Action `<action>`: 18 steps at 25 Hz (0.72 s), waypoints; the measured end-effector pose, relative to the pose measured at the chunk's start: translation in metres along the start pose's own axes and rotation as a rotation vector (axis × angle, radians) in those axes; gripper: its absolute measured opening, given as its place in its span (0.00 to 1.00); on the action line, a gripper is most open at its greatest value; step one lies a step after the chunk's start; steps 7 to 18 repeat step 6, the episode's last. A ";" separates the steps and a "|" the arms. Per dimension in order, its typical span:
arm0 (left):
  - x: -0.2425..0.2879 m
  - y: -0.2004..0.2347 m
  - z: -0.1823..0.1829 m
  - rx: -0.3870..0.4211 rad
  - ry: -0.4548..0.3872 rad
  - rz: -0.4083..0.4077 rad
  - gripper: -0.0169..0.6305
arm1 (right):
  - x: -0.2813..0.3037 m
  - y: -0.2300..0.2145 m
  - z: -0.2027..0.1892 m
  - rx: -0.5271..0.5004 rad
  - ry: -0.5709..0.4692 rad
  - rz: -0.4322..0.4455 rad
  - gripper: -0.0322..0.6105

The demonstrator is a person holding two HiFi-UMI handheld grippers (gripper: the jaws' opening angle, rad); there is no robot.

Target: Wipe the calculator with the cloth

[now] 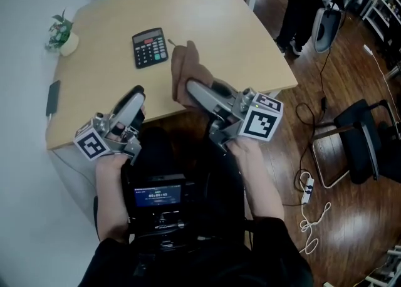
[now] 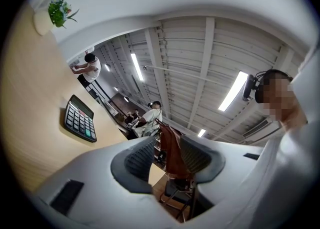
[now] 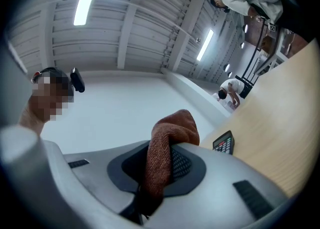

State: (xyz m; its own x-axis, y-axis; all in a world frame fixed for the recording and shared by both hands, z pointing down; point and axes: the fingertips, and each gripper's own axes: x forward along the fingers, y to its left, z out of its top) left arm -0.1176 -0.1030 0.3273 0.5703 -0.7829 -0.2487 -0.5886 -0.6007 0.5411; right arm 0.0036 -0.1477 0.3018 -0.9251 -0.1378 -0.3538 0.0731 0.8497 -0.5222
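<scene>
Right claw (image 3: 162, 162): clamped on bunched brown cloth (image 3: 172, 128), just right of calculator (image 1: 150, 47). Left claw (image 2: 167, 158): partly spread, gripping nothing. Calculator: black, flat on table (image 1: 213, 16), keys up.

Rust-brown cloth (image 1: 183, 66). Black calculator (image 1: 150, 47), red and green keys. Pale wood-grain bench (image 1: 219, 22). Dark brown plank floor (image 1: 351, 73). Black-and-white square markers on left cube (image 1: 91, 146) and right cube (image 1: 260, 124).
</scene>
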 end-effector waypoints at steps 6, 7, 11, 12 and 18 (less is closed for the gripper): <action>0.007 -0.003 -0.005 -0.010 -0.002 -0.020 0.28 | -0.007 -0.003 0.001 -0.009 -0.002 -0.007 0.13; 0.007 -0.003 -0.005 -0.010 -0.002 -0.020 0.28 | -0.007 -0.003 0.001 -0.009 -0.002 -0.007 0.13; 0.007 -0.003 -0.005 -0.010 -0.002 -0.020 0.28 | -0.007 -0.003 0.001 -0.009 -0.002 -0.007 0.13; 0.007 -0.003 -0.005 -0.010 -0.002 -0.020 0.28 | -0.007 -0.003 0.001 -0.009 -0.002 -0.007 0.13; 0.007 -0.003 -0.005 -0.010 -0.002 -0.020 0.28 | -0.007 -0.003 0.001 -0.009 -0.002 -0.007 0.13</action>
